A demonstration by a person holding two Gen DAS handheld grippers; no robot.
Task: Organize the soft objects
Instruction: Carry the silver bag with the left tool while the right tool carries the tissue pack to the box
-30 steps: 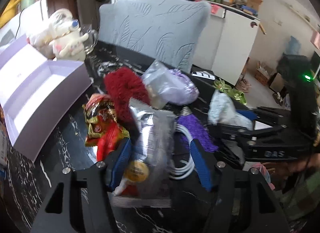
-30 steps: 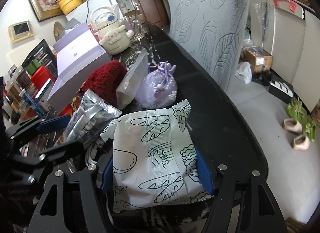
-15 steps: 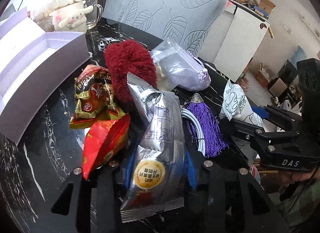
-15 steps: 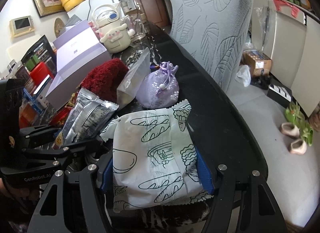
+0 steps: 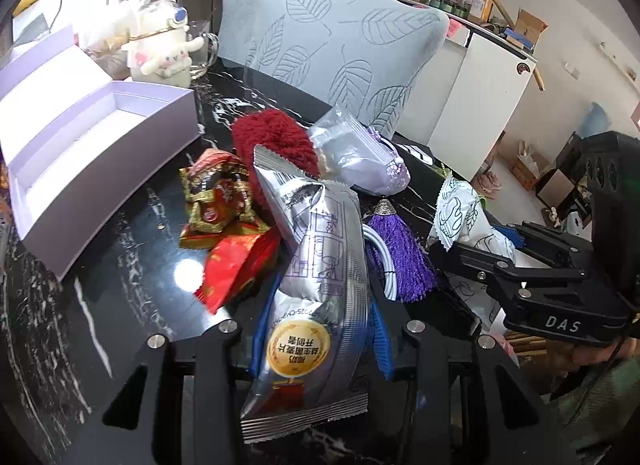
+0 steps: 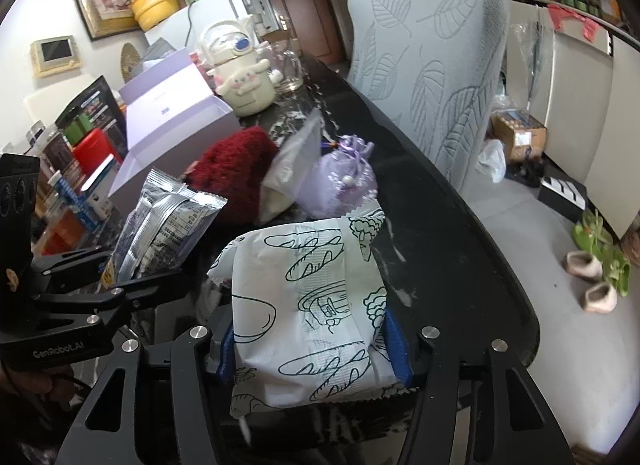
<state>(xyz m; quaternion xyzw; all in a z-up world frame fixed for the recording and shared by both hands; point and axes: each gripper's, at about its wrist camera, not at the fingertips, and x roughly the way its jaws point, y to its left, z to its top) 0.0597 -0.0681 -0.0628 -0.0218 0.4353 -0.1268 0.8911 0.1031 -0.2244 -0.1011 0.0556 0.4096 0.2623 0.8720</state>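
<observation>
Silver foil snack packet (image 5: 316,285) sits pinched between the blue pads of the left gripper (image 5: 316,339), its gold seal low between the fingers and its crimped top end rising tilted above the black marble table (image 5: 120,265). White packet with bread drawings (image 6: 308,305) is clamped the same way in the right gripper (image 6: 312,345), blue pads pressing both its sides, most of it reaching forward past the fingertips. On the table just beyond the silver packet: two red snack packets (image 5: 228,221), a dark red fuzzy item (image 5: 276,145), a clear zip bag (image 5: 344,149) leaning on a lilac drawstring pouch (image 6: 344,181), and a purple tassel (image 5: 400,253) beside a white cable. An open lilac box (image 5: 92,153) lies toward the table's left edge, well apart from both grippers.
</observation>
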